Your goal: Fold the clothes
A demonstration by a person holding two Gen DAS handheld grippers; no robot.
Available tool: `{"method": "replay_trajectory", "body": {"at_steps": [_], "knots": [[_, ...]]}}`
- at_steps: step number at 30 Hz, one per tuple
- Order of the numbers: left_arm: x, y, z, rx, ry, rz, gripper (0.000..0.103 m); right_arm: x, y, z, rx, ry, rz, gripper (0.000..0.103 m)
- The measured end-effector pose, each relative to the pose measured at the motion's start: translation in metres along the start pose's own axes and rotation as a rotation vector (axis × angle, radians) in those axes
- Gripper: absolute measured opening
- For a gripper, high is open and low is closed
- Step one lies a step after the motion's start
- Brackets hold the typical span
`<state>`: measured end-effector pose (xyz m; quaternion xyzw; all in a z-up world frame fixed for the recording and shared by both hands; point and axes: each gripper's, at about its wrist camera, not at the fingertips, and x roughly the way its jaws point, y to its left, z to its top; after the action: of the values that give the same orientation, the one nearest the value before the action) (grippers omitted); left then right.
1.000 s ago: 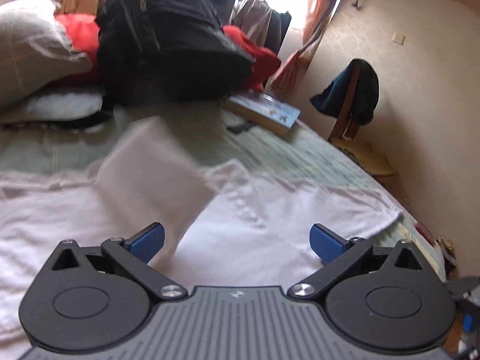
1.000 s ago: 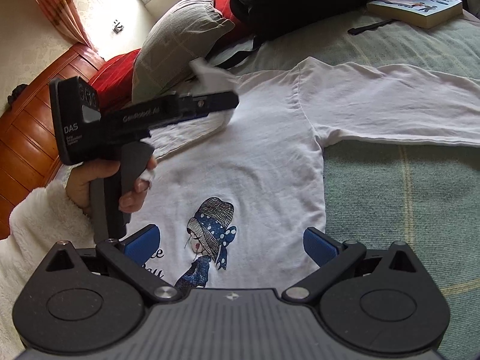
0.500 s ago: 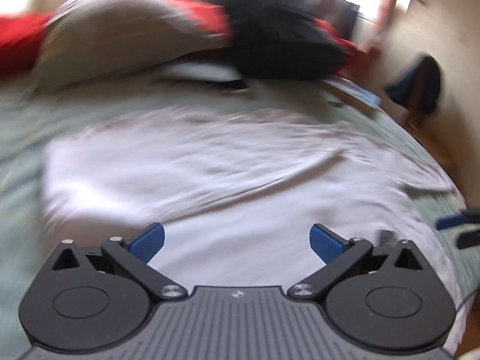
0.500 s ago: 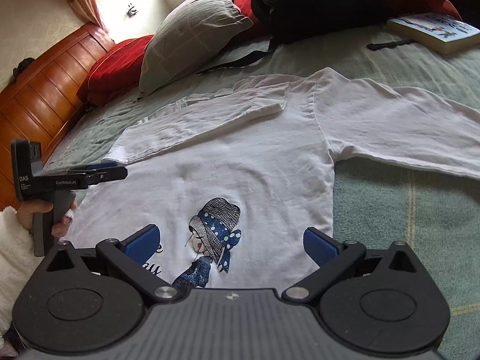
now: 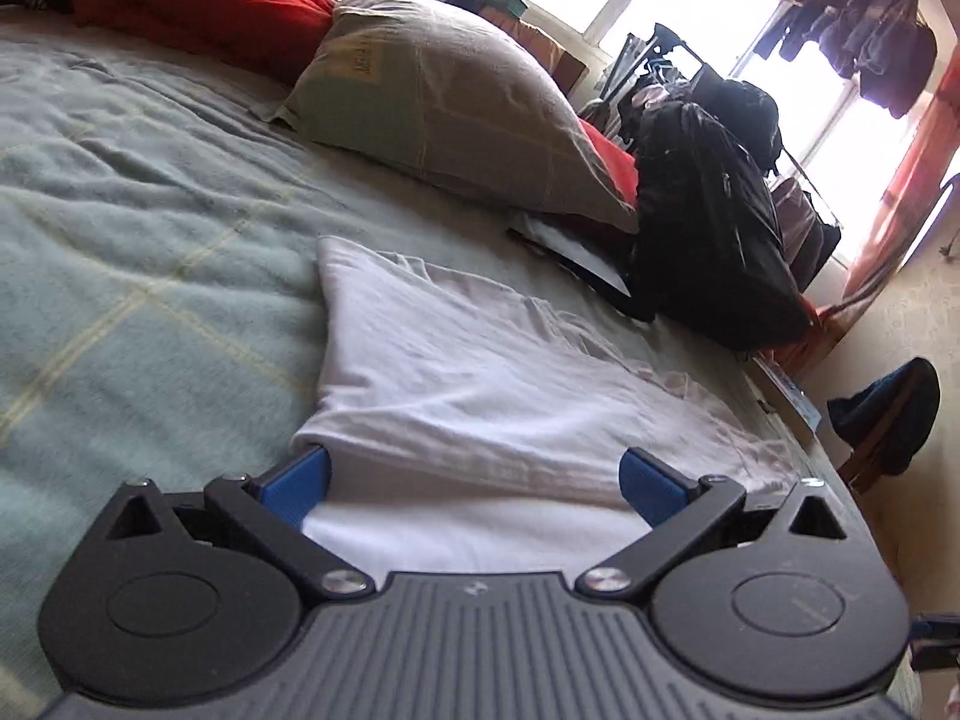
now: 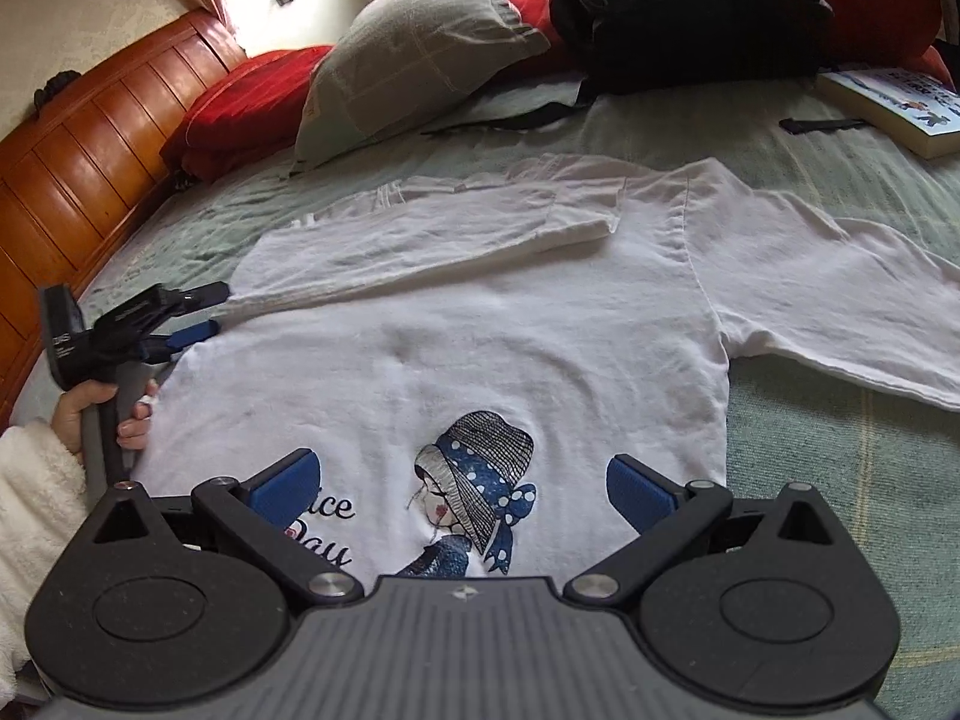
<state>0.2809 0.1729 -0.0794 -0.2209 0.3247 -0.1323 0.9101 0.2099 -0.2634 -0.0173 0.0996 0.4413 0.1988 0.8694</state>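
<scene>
A white long-sleeved shirt (image 6: 480,336) with a print of a girl in a blue hat (image 6: 480,468) lies flat on the green blanket (image 6: 840,468). One sleeve (image 6: 456,234) is folded across the chest; the other sleeve (image 6: 840,300) stretches out to the right. My left gripper (image 6: 213,312) sits low at the shirt's left edge, open, with the fold of the shirt (image 5: 456,396) between its fingers. In its own view the left gripper (image 5: 474,480) straddles that cloth. My right gripper (image 6: 462,486) hovers open above the print, holding nothing.
A grey pillow (image 6: 414,54), red cushions (image 6: 240,102) and a black backpack (image 6: 684,0) crowd the head of the bed. A book (image 6: 894,108) lies at the far right. A wooden headboard (image 6: 90,150) runs along the left. A chair with a dark garment (image 5: 888,414) stands beside the bed.
The left gripper let the sleeve drop across the chest, then swung down to the shirt's left edge. The right gripper stayed over the print, open.
</scene>
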Motion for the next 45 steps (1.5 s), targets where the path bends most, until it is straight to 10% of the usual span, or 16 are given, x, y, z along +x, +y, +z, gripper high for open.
{"method": "replay_trajectory", "body": {"at_steps": [10,16,22,35,40,45], "knots": [[-0.004,-0.056,0.027,0.248,-0.075,-0.017,0.102,0.012,-0.01,0.045,0.047,-0.021,0.193,0.103],[0.047,-0.046,0.012,0.234,0.128,0.062,0.1,0.035,-0.03,0.072,0.154,-0.035,0.279,0.103],[-0.005,-0.071,0.003,0.323,0.098,0.014,0.101,0.062,-0.068,0.09,0.358,-0.062,0.352,0.089],[-0.042,-0.128,-0.052,0.577,0.129,0.073,0.102,0.14,-0.095,0.084,0.642,-0.16,0.262,0.044],[-0.043,-0.129,-0.057,0.591,0.131,0.08,0.102,0.145,-0.076,0.085,0.62,-0.201,0.098,0.014],[-0.052,-0.124,-0.056,0.578,0.126,0.096,0.102,0.132,-0.069,0.079,0.563,-0.226,0.072,0.013]]}}
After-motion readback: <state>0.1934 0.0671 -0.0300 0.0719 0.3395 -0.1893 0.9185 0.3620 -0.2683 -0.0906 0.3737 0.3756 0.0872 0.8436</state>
